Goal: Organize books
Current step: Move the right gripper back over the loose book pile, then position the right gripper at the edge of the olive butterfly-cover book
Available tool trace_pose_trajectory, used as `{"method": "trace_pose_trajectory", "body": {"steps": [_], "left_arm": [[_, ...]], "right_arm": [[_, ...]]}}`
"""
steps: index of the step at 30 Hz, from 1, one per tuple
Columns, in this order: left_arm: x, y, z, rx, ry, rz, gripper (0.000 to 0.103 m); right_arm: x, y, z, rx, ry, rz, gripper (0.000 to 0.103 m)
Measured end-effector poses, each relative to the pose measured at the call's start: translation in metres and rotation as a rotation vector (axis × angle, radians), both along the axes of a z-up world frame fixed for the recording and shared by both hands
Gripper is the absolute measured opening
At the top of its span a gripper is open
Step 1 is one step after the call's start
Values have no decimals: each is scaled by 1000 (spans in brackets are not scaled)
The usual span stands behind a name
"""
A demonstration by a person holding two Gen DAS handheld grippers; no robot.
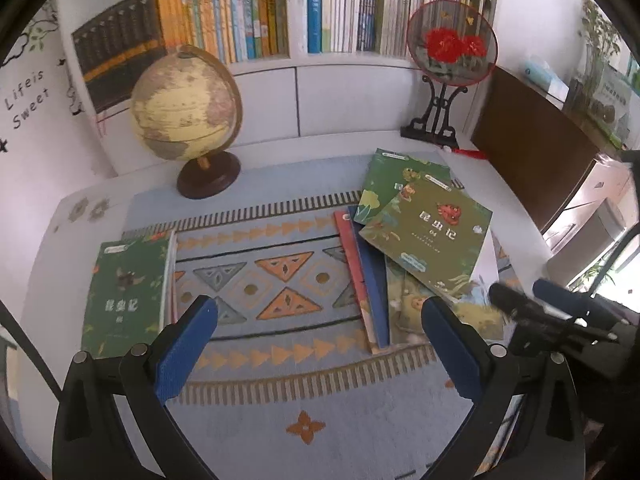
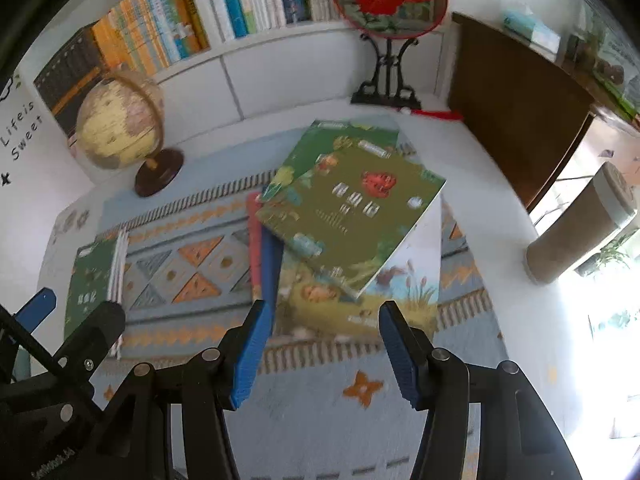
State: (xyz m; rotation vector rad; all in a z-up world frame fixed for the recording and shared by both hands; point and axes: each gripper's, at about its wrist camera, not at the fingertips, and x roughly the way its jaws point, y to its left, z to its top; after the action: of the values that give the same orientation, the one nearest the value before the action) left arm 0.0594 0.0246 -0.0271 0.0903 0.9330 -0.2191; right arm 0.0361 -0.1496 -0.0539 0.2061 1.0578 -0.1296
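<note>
Jaws on both grippers stand apart and hold nothing: the left gripper (image 1: 318,334) hovers low over the middle of the patterned mat (image 1: 280,408), and the right gripper (image 2: 322,342) hangs near the front edge of the loose pile of books (image 2: 340,240) on the right of the counter (image 1: 48,248). That pile is the biggest worry. Its sheets lie fanned at different angles, the olive-green book (image 2: 352,216) on top skewed across a wide illustrated book (image 2: 404,292) with a second green one (image 2: 316,136) poking out on the far side and the red book (image 2: 253,240) and blue book (image 2: 270,264) slanting out at the left. A grab at the top cover's near corner would likely drag the ones beneath, or push the heap toward the counter's right edge, where a grey cylinder (image 2: 580,224) stands. The covers look thin and glossy, so a shallow pinch may slip or bend a corner. The neat stack (image 1: 128,288) on the left, topped by a dark green cover, sits near the mat's left side; a careless drop there could knock it askew. Farther back, the globe (image 1: 186,108) and the round fan on its stand (image 1: 450,44) are top-heavy, and a wide swing with a book might tip either. Smallest risk: the two grippers are close together and could clash.
</note>
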Motion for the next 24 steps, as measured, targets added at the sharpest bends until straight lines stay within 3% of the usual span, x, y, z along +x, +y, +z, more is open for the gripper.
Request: {"method": "trace_pose_trajectory", "body": {"steps": [4,8,11,15,20,24], "left_arm": [[37,10,-18,-99,12,-63,101],[83,6,-32,-157,-3,-143,101],[115,-12,-50,-197,55,-221,101],[148,-51,-85,-188,124,-248,101],[164,-100,-113,-97,132,-304,101],[176,-117,-132,-117,191,-310,101]], "right_arm": [[10,-30,-11,61,-110,-26,55],[33,-67,-41,159,-80,-58,55],[52,-87,-68,217,-45,-74,55],[72,-100,-98,230,0,-84,55],[80,-113,-119,275,36,-113,55],[85,-124,-131,313,61,-126,55]]}}
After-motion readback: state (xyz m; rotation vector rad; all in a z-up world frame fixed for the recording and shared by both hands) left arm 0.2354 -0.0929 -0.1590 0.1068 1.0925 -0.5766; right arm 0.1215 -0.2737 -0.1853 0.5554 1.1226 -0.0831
